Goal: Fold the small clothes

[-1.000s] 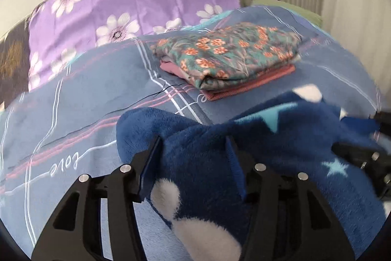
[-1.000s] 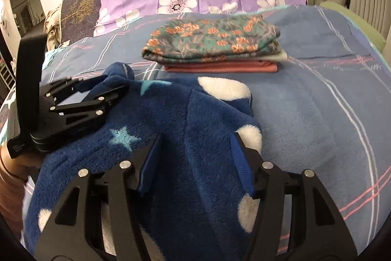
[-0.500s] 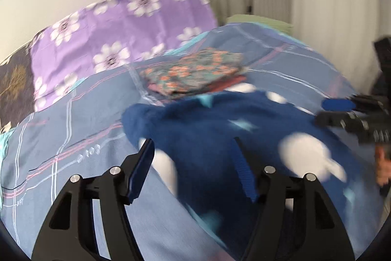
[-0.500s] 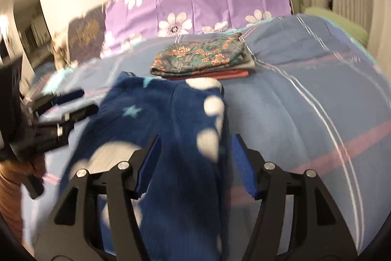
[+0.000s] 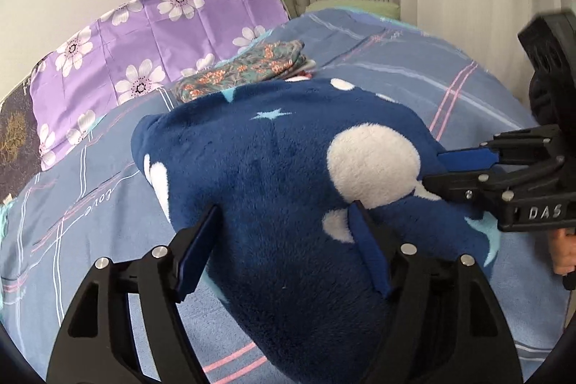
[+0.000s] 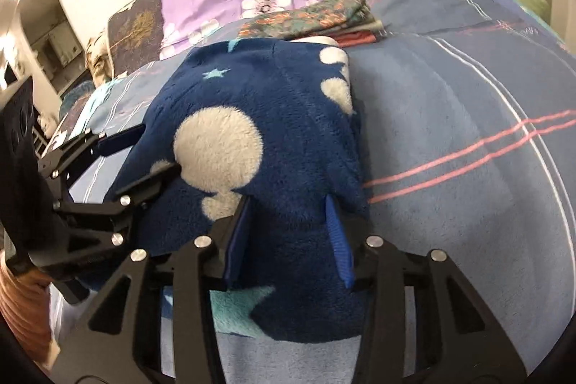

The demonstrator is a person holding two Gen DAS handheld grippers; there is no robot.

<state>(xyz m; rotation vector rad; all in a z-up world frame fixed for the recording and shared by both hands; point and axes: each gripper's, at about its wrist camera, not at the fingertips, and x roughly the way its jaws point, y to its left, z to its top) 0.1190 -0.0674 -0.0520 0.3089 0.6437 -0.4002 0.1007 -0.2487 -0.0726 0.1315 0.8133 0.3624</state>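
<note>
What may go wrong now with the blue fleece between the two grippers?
The fleece is thick and bunched inside the left gripper and right gripper, so a layer may slip and spoil the fold. Its far edge lies close to the folded pile; pushing forward might disturb it.

A thick, fuzzy fleece garment [image 5: 273, 168] lies on a smooth woven cotton-like bedsheet [image 5: 378, 60]. Both grippers, left [image 5: 284, 240] and right [image 6: 288, 229], look like matt black plastic with shiny metal screws.
</note>
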